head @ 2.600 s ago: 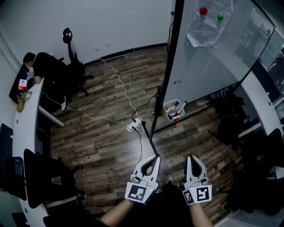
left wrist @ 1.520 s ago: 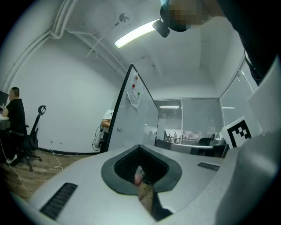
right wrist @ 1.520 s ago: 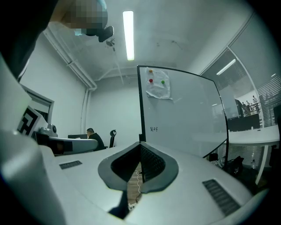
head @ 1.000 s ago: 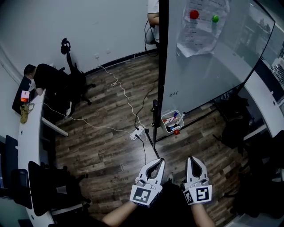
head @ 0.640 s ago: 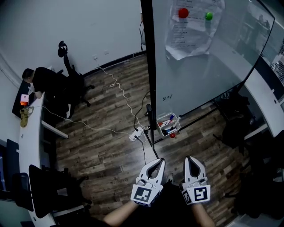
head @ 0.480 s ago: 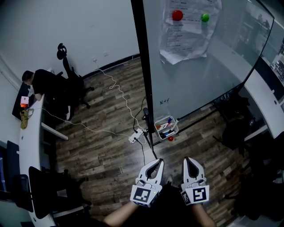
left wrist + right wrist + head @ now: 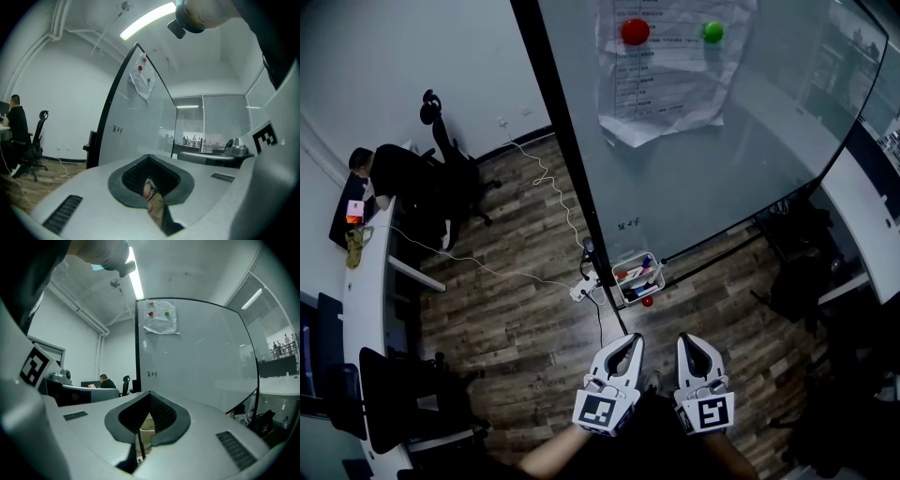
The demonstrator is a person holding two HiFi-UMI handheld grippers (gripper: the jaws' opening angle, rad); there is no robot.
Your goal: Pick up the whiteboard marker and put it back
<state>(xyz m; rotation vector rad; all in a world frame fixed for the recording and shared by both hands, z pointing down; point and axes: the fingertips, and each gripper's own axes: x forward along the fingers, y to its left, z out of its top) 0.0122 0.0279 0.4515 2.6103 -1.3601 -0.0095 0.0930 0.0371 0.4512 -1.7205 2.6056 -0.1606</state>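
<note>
A white wire basket [image 7: 637, 278] hangs at the foot of the whiteboard [image 7: 703, 141] and holds several markers [image 7: 630, 274]. A small red object [image 7: 647, 301] lies on the floor just below it. Both grippers are at the bottom of the head view, short of the basket. My left gripper [image 7: 630, 337] is shut with nothing in it, and my right gripper [image 7: 687, 338] is likewise shut and empty. In the left gripper view the jaws [image 7: 149, 156] meet in front of the board [image 7: 136, 126]. The right gripper view shows closed jaws [image 7: 150, 393] facing the board [image 7: 197, 357].
A paper [image 7: 661, 66] is pinned on the board by red and green magnets. A white cable and power strip [image 7: 581, 291] lie on the wood floor left of the board's stand. A person [image 7: 389, 169] sits at a curved white desk [image 7: 366, 300] far left. Dark chairs [image 7: 797, 272] stand right.
The whiteboard and its basket have come nearer and slid left in the head view as both grippers moved forward together. Both stay shut.
</note>
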